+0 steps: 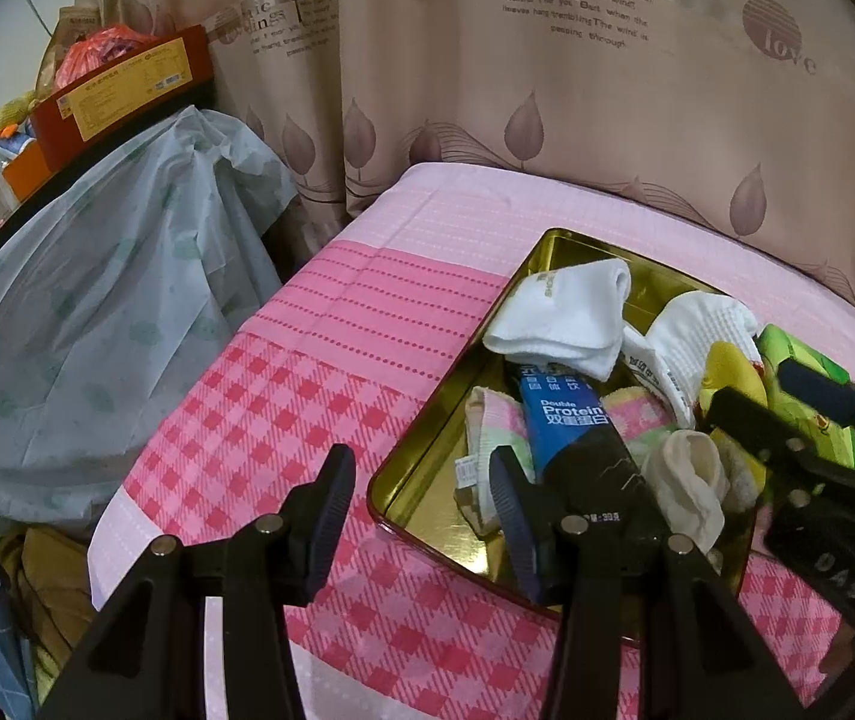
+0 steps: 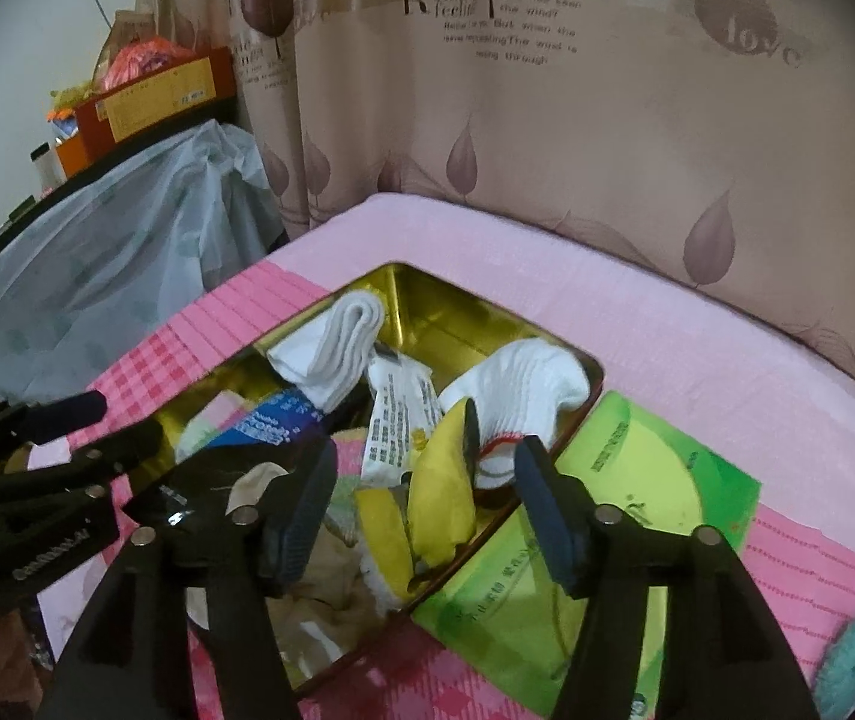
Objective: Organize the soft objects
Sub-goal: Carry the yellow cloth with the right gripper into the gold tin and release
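Note:
A gold tin (image 1: 547, 243) lies on the pink bedspread and holds folded white socks (image 1: 565, 312), a ribbed white sock (image 2: 523, 378), a cream sock (image 1: 691, 480), a pink-green sock (image 1: 493, 426) and a blue protein packet (image 1: 559, 420). My right gripper (image 2: 427, 480) hovers over the tin's near right corner, open. A yellow soft item (image 2: 439, 480) lies loose between its fingers, touching neither pad. My left gripper (image 1: 421, 492) stands open over the tin's near left corner (image 1: 385, 480), gripping nothing. Each gripper shows in the other's view: the right gripper (image 1: 787, 402) and the left gripper (image 2: 97, 423).
A green packet (image 2: 637, 510) lies against the tin's right side, with a teal fuzzy item (image 2: 853, 654) near the bed's front right. A leaf-print curtain (image 1: 487, 90) hangs behind the bed. Left of the bed stands a plastic-draped table (image 1: 97, 300) with a red box (image 1: 127, 90).

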The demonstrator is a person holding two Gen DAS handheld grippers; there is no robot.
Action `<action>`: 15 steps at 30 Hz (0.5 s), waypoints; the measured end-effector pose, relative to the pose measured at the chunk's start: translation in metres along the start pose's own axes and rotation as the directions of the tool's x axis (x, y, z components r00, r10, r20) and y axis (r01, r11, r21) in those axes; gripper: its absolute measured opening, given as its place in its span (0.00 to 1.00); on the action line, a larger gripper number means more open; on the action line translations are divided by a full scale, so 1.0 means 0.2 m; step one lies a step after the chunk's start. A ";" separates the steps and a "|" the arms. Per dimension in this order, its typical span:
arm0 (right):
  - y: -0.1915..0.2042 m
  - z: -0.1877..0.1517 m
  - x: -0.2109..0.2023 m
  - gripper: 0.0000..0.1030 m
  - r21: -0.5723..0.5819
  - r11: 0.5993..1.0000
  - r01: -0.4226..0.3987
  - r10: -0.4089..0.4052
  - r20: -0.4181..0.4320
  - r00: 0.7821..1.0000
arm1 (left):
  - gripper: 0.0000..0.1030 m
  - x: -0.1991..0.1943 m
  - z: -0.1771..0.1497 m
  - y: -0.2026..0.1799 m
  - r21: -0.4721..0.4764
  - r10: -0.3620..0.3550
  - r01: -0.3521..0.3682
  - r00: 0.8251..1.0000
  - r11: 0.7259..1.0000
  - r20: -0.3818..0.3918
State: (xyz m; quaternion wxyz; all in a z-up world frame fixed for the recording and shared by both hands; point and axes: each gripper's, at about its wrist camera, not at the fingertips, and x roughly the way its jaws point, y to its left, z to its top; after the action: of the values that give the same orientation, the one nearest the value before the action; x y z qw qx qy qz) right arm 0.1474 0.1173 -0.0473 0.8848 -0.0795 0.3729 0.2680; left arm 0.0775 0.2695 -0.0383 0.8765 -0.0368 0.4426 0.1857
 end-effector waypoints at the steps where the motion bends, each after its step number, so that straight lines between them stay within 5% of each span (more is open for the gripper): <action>1: 0.00 0.00 -0.02 0.65 0.001 1.000 0.000 0.000 0.010 1.000 | 0.46 0.00 0.00 0.00 0.001 0.000 0.000 1.000 1.000 0.002; 7: -0.06 -0.01 -0.20 0.68 0.024 1.000 -0.006 0.005 0.067 0.998 | 0.46 0.00 0.00 -0.02 0.004 -0.007 0.007 1.000 1.000 0.008; 15: -0.33 -0.22 -0.43 0.70 0.090 0.993 0.080 -0.086 0.065 0.994 | 0.46 0.00 -0.01 -0.03 0.017 0.003 -0.003 1.000 1.000 0.008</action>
State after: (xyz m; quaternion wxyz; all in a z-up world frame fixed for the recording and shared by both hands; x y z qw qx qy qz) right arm 0.1058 0.0104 -0.0226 0.9100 -0.0471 0.3501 0.2172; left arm 0.0783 0.2628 -0.0392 0.8782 -0.0280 0.4409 0.1835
